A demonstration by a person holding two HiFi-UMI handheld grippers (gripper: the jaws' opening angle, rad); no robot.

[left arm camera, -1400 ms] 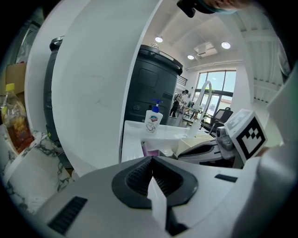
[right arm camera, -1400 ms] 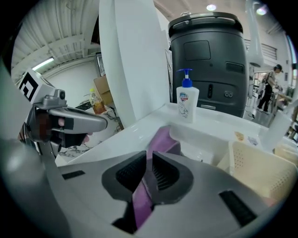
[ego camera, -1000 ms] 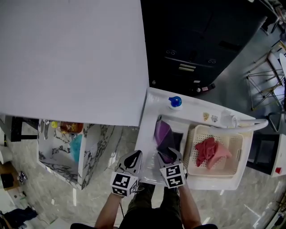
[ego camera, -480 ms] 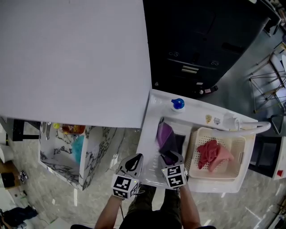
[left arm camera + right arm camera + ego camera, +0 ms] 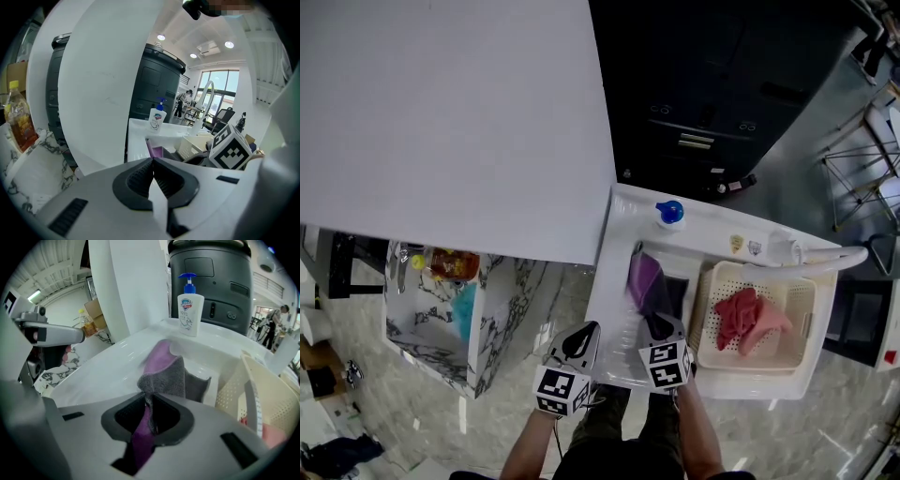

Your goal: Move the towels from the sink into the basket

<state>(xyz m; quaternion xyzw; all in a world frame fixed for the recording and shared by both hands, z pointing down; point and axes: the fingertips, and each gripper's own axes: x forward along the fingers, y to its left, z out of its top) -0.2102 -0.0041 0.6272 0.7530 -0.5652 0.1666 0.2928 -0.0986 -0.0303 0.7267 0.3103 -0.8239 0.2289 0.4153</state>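
Purple-grey towel [image 5: 647,281], pink towel [image 5: 748,317], cream basket [image 5: 757,273], white sink [image 5: 617,281].

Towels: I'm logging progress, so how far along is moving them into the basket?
Done: a pink towel lies in the basket. In hand: the right gripper has just been closing its jaws on the purple towel in the sink. Left: lifting it across into the basket. The left gripper is shut and empty.

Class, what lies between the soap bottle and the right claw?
The purple towel in the sink; the right claw has just been closing on its near end. Head and right gripper views show it.
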